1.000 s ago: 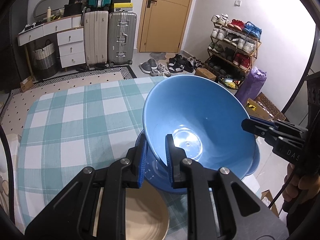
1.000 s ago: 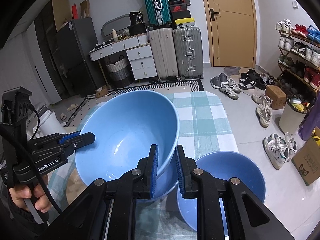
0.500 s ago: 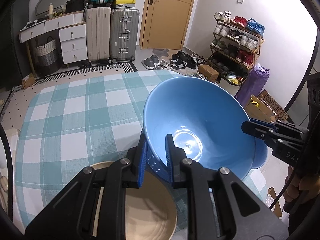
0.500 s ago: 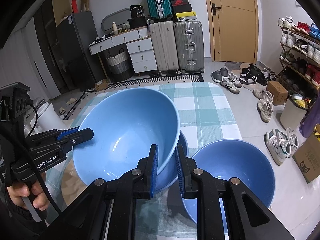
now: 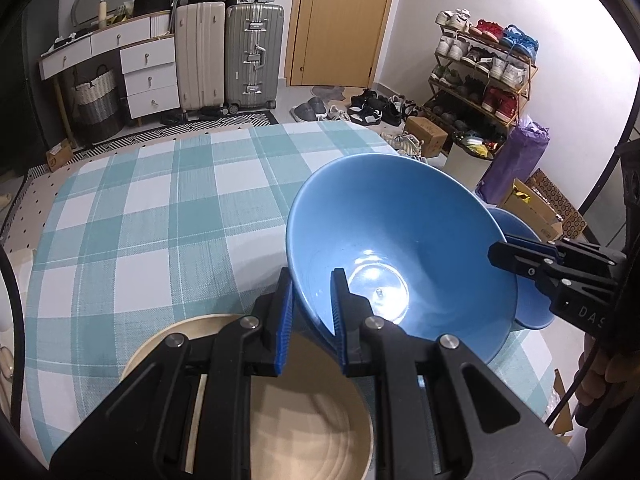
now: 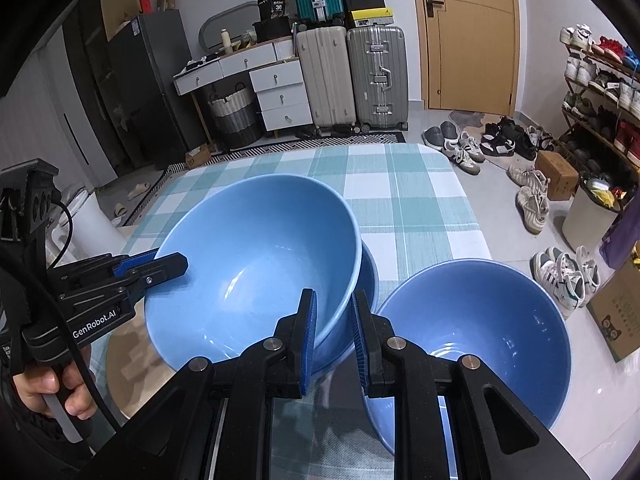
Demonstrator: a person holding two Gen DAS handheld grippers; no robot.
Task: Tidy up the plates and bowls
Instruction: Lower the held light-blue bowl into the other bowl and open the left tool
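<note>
Both grippers are clamped on one large blue bowl: the left gripper is closed over the near-left rim, the right gripper over the opposite rim. Bowl is held mouth-up and tilted, above a tan plate at the left and, apparently, a lower blue bowl on the checked tablecloth. Another blue bowl is seen just beside it at the table's right edge.

In my left view, the held bowl sits center-right, the plate lower left beneath my tongs, another bowl at right behind it.
</note>
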